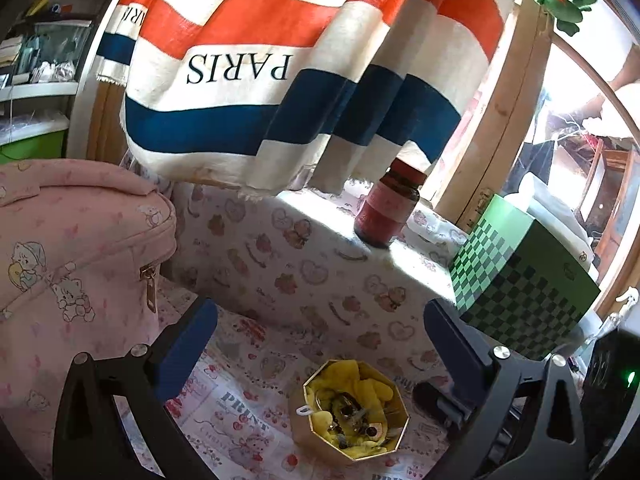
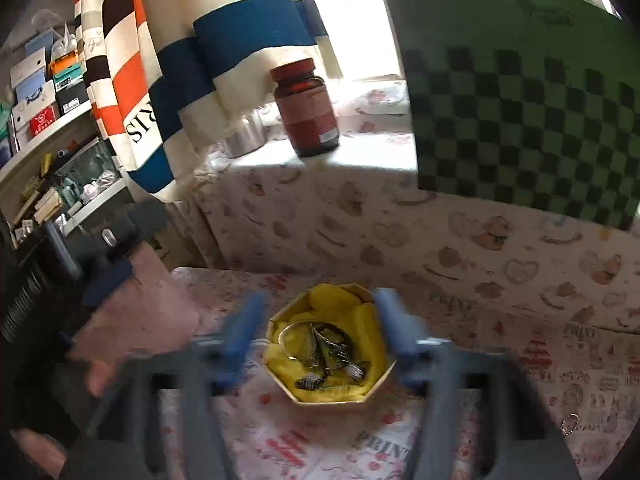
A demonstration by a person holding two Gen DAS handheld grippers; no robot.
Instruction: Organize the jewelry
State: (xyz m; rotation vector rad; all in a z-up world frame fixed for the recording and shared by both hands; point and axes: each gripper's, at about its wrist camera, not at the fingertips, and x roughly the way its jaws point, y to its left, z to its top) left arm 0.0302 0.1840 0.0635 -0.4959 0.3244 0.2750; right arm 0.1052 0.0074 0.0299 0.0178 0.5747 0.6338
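An octagonal gold box (image 1: pixel 394 438), lined with yellow cloth, sits on the printed tablecloth and holds a tangle of jewelry (image 1: pixel 352 412): a ring, dark chains and small pieces. In the left wrist view my left gripper (image 1: pixel 320 312) is open above and behind the box with nothing between its fingers. In the right wrist view my right gripper (image 2: pixel 318 308) is blurred and open. Its blue fingers (image 2: pixel 246 320) straddle the box (image 2: pixel 340 400) without pressing on it, and the jewelry (image 2: pixel 328 354) lies between them. A small loose ring (image 2: pixel 570 424) lies on the cloth at the right.
A red-brown bottle (image 1: pixel 386 210) stands on the raised ledge behind. A green checked box (image 1: pixel 520 280) leans at the right and a pink cartoon pouch (image 1: pixel 72 264) sits at the left. A striped PARIS cloth (image 1: pixel 260 80) hangs over the back. Shelves (image 2: pixel 48 128) fill the far left.
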